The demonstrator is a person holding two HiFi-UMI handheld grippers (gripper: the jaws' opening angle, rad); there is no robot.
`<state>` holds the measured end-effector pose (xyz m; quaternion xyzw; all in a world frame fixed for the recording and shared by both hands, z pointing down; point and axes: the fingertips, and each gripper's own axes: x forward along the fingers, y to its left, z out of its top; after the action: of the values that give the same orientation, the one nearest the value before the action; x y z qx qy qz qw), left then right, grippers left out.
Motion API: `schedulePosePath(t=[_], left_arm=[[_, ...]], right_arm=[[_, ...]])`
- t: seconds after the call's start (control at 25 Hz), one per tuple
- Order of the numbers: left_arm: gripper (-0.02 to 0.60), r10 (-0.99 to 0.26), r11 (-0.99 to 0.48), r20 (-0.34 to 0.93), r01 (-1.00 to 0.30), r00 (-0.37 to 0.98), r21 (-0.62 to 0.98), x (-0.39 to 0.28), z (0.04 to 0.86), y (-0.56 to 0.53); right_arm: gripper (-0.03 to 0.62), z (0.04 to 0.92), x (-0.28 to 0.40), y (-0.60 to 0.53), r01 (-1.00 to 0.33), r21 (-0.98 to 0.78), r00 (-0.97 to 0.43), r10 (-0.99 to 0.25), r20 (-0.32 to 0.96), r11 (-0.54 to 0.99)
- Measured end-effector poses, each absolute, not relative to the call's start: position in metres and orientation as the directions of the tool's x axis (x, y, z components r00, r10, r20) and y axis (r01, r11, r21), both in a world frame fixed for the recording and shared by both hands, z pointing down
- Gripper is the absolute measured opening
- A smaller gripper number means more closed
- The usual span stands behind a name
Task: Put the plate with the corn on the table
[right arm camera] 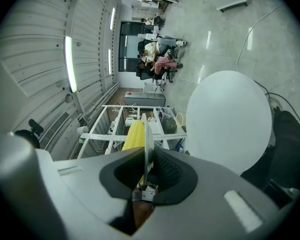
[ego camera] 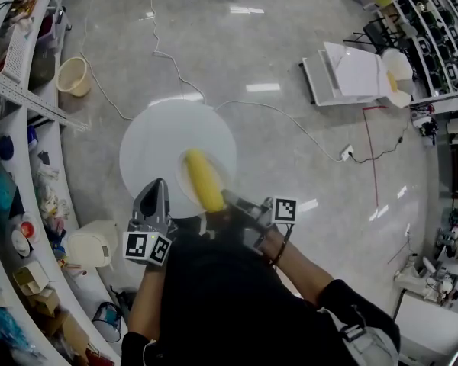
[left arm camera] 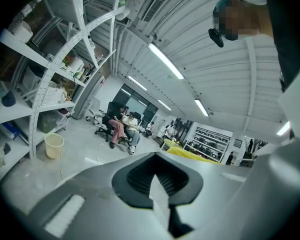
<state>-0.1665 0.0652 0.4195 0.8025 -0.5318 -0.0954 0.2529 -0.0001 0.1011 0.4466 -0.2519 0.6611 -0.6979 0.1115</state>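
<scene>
Plate (ego camera: 185, 192), white, carrying one corn (ego camera: 204, 180) cob, yellow, lying from 11 to 5 o'clock across it. The plate is held level in the air over the 5 o'clock edge of the round white counter (ego camera: 160, 139) and clear of its top. Right gripper (ego camera: 233, 200): jaws pinch the plate's rim at its 4 o'clock side. In the right gripper view the plate (right arm camera: 147, 134) shows edge-on between the pads, with the corn (right arm camera: 135, 134) against it. Left gripper (ego camera: 159, 185): jaws pinch the rim at 8 o'clock, a pale sliver of rim between the pads. Surroundings: grey floor (ego camera: 290, 151); cream bucket (ego camera: 74, 76) at 10 o'clock; stocked shelves (ego camera: 15, 97) along 9 o'clock; white cable (ego camera: 175, 67) at 12 o'clock.
</scene>
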Motion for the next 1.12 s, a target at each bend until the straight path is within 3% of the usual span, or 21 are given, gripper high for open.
schedulePosePath(t=[0.52,1.12], left_arm=[[0.005,-0.916,-0.252,0.149,-0.825,0.371,0.507,-0.137,0.427,0.024],[0.005,-0.912,-0.169,0.251,-0.853,0.326,0.494,-0.123,0.475,-0.023]], right_arm=[[0.051,0.454,0.029,0.046,-0.181,-0.981,-0.888,-0.417,0.192,-0.067],[0.051,0.512,0.047,-0.028,-0.154,-0.988,-0.958,-0.240,0.156,-0.029]])
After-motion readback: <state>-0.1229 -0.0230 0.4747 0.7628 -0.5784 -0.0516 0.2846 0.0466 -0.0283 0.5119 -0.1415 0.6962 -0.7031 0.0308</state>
